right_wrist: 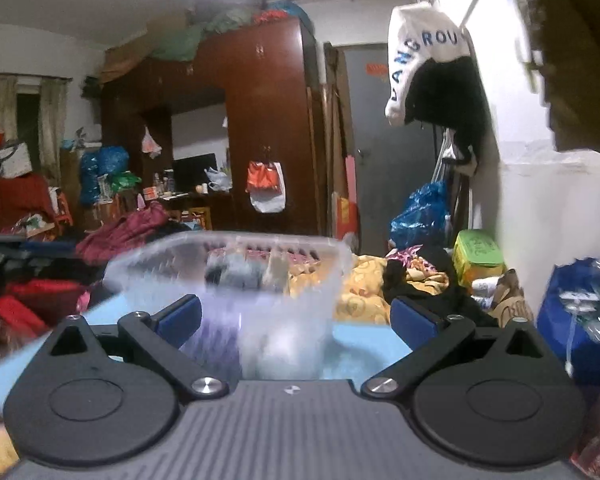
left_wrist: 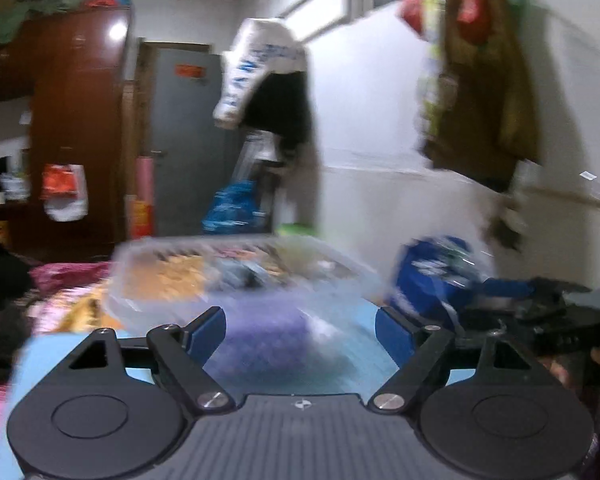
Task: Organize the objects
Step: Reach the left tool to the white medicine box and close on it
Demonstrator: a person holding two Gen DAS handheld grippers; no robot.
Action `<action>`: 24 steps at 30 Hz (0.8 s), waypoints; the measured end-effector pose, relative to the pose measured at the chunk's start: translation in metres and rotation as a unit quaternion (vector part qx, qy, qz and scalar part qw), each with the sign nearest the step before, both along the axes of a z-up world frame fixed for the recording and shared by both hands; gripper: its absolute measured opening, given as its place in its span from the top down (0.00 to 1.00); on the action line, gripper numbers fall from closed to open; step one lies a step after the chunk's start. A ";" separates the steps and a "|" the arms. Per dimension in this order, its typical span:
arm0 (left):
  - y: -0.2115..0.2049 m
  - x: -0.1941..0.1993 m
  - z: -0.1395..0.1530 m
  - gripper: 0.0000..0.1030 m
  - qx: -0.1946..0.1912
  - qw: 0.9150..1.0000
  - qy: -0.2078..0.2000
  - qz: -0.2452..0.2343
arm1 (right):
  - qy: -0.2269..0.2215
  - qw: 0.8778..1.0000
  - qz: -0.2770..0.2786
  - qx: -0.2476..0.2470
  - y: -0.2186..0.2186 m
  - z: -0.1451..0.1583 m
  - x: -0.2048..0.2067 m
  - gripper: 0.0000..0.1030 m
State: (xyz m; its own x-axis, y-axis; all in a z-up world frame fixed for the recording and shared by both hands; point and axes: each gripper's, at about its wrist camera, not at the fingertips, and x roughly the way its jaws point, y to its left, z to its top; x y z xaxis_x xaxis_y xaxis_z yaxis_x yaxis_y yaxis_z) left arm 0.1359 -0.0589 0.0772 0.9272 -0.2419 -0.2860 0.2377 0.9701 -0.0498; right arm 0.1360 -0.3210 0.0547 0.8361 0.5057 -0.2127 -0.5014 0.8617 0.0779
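A clear plastic bin [left_wrist: 236,276] stands on a light blue mat [left_wrist: 364,364], with blurred items inside it. My left gripper [left_wrist: 300,330] is open and empty, just in front of the bin's near wall. In the right wrist view the same bin [right_wrist: 228,276] stands ahead on the mat [right_wrist: 360,344]. My right gripper [right_wrist: 296,318] is open and empty, its fingers [right_wrist: 180,316] on either side of the bin's near corner without touching it. The right gripper's black body [left_wrist: 548,312] shows at the right in the left wrist view. Both views are motion-blurred.
A blue bag [left_wrist: 432,276] stands right of the mat, also in the right wrist view [right_wrist: 584,316]. Yellow and pink bedding [right_wrist: 364,280], a green box [right_wrist: 478,258] and piled clothes [right_wrist: 40,292] surround the mat. A wardrobe [right_wrist: 260,120], door and hanging clothes stand behind.
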 end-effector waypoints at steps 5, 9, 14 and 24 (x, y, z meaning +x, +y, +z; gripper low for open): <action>-0.019 -0.003 -0.049 0.18 -0.004 0.998 0.019 -0.055 | 0.016 0.999 0.030 0.030 -0.031 -0.054 -0.047 0.00; -0.024 -0.005 -0.079 0.18 -0.032 0.996 0.035 -0.082 | 0.043 0.995 0.071 0.046 -0.038 -0.071 -0.050 0.00; -0.038 -0.032 -0.096 0.18 -0.030 0.995 0.020 -0.097 | 0.022 0.992 0.121 0.009 -0.027 -0.080 -0.055 0.17; -0.076 -0.055 -0.124 0.19 0.033 0.989 0.022 -0.144 | 0.021 0.983 0.184 0.009 -0.038 -0.098 -0.030 0.40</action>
State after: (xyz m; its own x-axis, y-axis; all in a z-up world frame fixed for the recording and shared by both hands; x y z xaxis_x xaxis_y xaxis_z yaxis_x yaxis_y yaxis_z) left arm 0.0813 -0.1347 -0.0465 0.8091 -0.4729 -0.3490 0.5032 0.8642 -0.0043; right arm 0.1056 -0.3594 -0.0428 0.5860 0.7767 -0.2311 -0.7754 0.6203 0.1183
